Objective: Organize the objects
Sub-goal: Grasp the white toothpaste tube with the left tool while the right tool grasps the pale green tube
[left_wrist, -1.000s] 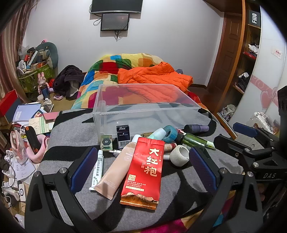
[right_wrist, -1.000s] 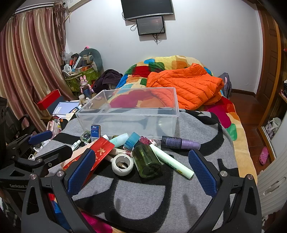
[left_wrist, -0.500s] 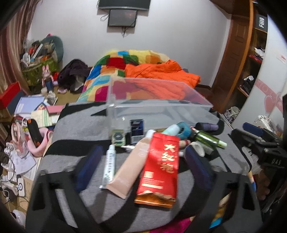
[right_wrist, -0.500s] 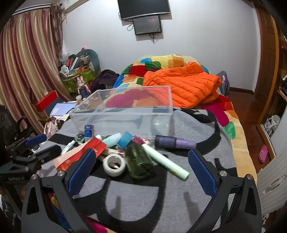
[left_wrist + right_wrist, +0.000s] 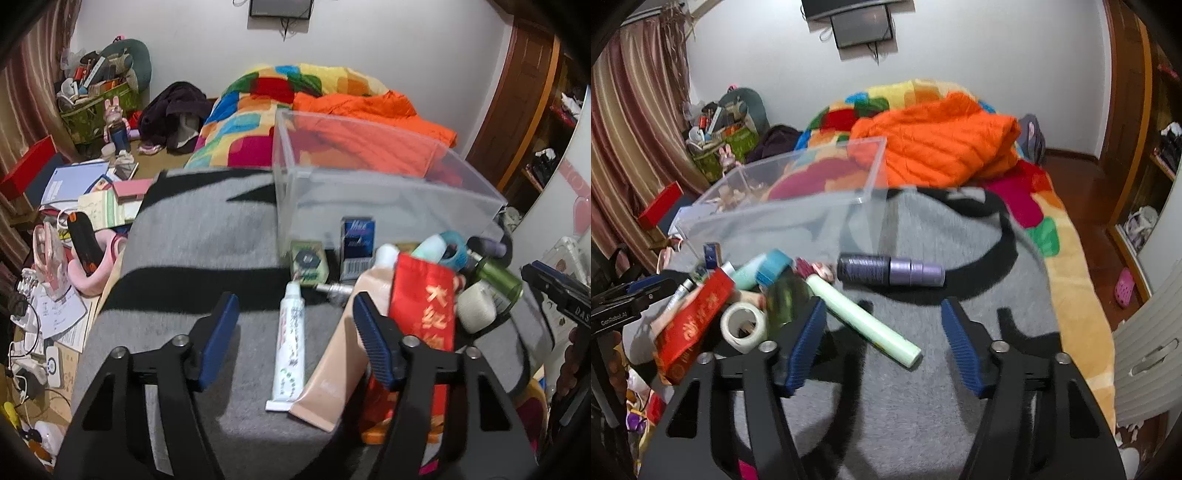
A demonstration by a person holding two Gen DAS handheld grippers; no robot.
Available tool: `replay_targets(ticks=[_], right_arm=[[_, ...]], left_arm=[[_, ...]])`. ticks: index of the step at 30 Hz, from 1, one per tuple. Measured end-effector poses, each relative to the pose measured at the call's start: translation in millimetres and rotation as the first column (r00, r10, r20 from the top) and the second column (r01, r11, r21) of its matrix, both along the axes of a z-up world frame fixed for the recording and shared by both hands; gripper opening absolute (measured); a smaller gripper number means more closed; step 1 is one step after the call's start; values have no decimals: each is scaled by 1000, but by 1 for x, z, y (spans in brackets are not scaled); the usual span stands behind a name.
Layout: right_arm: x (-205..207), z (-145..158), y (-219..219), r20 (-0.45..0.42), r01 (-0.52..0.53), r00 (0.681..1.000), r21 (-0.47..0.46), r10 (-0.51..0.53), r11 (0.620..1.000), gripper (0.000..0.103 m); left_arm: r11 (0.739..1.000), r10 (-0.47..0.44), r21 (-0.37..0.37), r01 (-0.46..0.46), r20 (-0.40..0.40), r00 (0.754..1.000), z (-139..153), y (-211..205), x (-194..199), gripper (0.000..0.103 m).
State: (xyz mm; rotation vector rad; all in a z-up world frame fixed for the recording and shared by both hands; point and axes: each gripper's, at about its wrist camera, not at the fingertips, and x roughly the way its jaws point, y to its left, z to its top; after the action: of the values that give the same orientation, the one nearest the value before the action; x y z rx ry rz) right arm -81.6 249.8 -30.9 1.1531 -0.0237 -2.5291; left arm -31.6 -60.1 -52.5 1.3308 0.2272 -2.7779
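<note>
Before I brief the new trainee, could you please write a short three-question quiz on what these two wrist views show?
1. True or false: the clear plastic bin already has the red packet inside it.
2. Which item lies between the closing fingers of the left gripper?
A. the purple bottle
B. the white tube
C. the tape roll
3. Fill in: in the right wrist view, the long object slanting between the closing fingers of the right gripper is the pale ____ tube.

Key: 1 false, the packet lies on the grey blanket in front of the bin; 2 B; 3 green.
</note>
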Motion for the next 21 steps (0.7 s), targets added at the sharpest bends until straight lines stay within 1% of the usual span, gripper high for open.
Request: replay_targets(ticks=[2, 3, 8, 10, 12, 14, 18, 20, 21], right_arm=[[-5, -7, -1, 19, -13, 1000, 8, 13, 1000, 52], [-6, -9, -3, 21, -18, 1000, 13, 18, 1000, 50], [-14, -20, -14, 33, -81, 996, 85, 79, 993, 49], [-15, -22, -19, 36, -113, 993, 106, 109, 988, 44], [-14, -24, -22, 46, -140, 990, 109, 135, 984, 34], [-10, -23, -24, 42, -151, 988, 120, 147, 981, 31], [0, -22, -22, 43, -173, 985, 117, 169, 978, 23], [5, -21, -20, 47, -180, 983, 109, 176, 978, 20], [8, -21, -19, 52, -184, 982, 103, 180, 977, 19]], left_arm=[[1000, 3, 3, -3, 16, 1000, -6, -2, 1, 58], [1000, 7, 5, -7, 19, 1000, -8, -4, 4, 58], [1000, 14, -4, -14, 17, 1000, -10, -11, 11, 58], [1000, 20, -22, -19, 31, 999, -13, -14, 10, 54], [999, 18, -33, -16, 44, 999, -18, -17, 9, 52], [998, 9, -57, -7, 38, 999, -18, -16, 9, 51], [994, -13, -104, 16, 25, 1000, -21, -11, 7, 41], [994, -28, -108, 30, 17, 999, -21, -9, 6, 26], [993, -37, -112, 38, 15, 999, -21, -8, 5, 22]])
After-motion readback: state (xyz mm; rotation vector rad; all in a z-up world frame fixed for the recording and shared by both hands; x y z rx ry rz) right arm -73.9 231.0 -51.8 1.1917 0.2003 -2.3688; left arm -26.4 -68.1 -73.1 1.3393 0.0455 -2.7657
